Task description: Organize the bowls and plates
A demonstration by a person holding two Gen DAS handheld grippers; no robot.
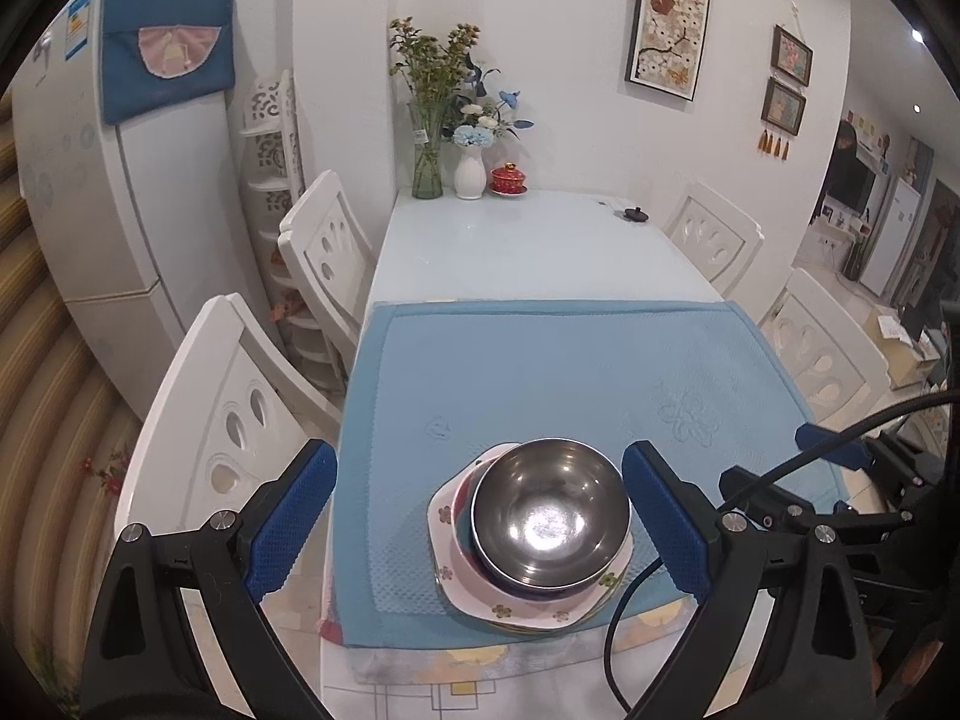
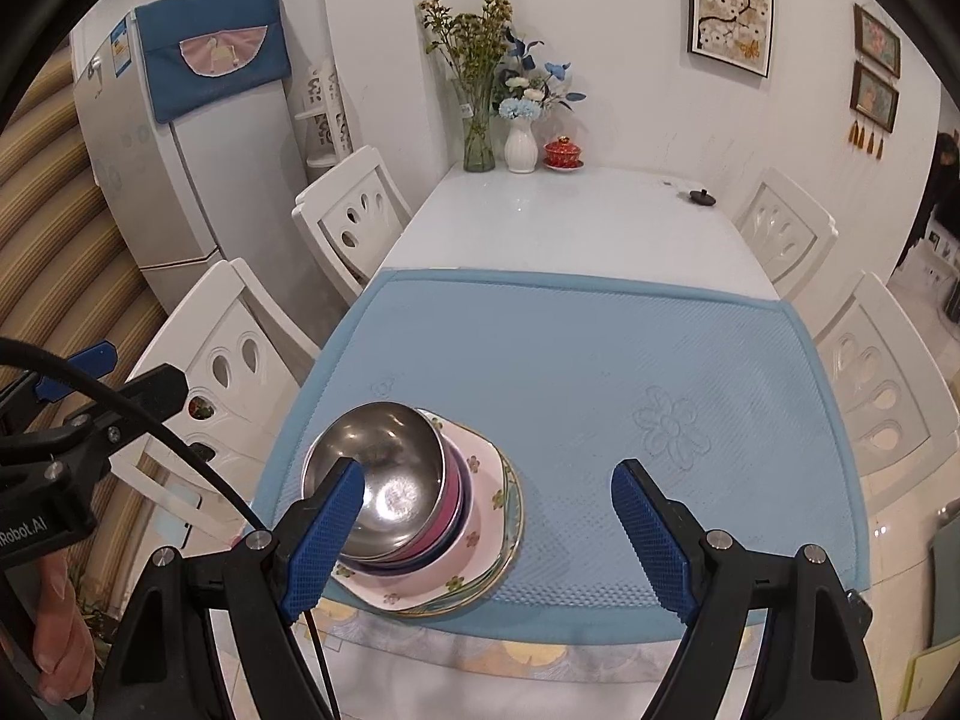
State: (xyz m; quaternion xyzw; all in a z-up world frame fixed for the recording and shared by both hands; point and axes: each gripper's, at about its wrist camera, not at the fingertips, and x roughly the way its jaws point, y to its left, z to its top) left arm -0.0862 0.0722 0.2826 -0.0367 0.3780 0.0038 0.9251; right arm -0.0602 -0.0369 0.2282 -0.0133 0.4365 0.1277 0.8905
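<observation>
A steel bowl (image 1: 550,514) tops a stack of bowls on flowered plates (image 1: 528,597), on the blue mat (image 1: 570,372) near the desk's front edge. Both the left hand-held gripper (image 1: 480,531) and the right hand-held gripper (image 2: 489,540) hover open and empty.

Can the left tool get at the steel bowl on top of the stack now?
Probably yes. The left tool is open, with the steel bowl right ahead between its fingers. Nothing lies between them, and the right tool is off to the side.

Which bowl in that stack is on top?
The steel bowl sits on top, shiny bare metal and empty. The pink bowl and the dark purple one below it show only as coloured rims, all resting on the floral plate.
</observation>
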